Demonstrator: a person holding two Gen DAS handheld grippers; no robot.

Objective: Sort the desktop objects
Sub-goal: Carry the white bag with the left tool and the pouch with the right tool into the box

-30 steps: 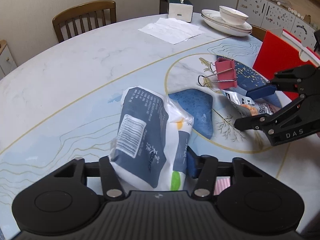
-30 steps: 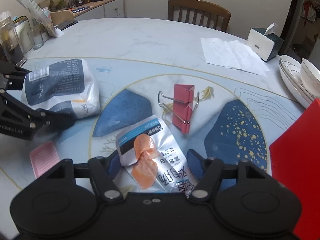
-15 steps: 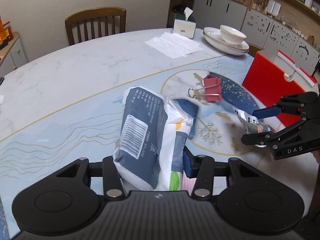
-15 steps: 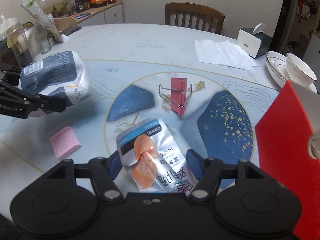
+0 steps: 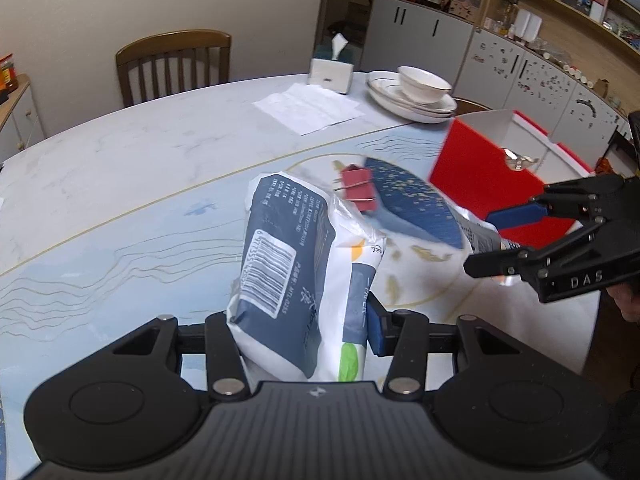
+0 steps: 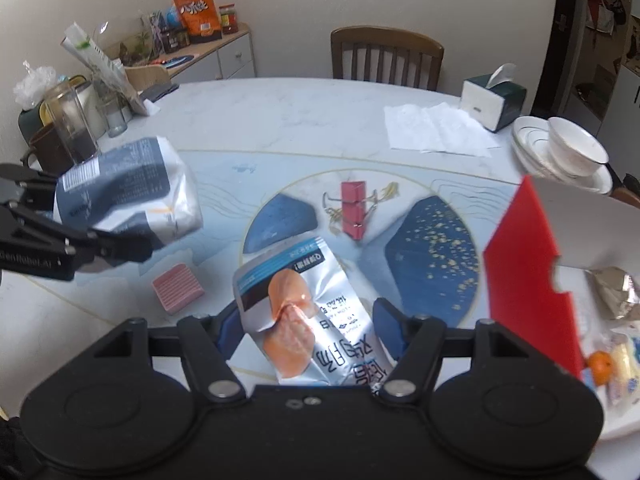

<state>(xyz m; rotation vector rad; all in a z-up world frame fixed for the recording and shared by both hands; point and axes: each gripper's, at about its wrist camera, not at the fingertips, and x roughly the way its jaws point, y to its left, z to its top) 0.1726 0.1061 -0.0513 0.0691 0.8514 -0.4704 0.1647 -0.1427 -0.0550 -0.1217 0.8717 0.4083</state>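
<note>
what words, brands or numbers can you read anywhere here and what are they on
"DAS": white letters on the black right gripper, left wrist view.
"GenRobot.AI", partly cut off: on the black left gripper, right wrist view.
Navy and white soft plastic pack: barcode and small print, digits too blurred to read.
Silver foil snack pouch: large non-Latin characters, not legible to me.
Orange snack bag: too small.

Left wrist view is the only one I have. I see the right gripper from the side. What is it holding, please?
Observer: The right gripper holds a silver snack pouch with an orange picture.
Operator: Is something lying behind my blue and white bag?
Observer: Yes, a pink ribbed pad lies on the table.
Operator: What is inside the red box?
Observer: Snack packets and a small orange fruit.
</note>
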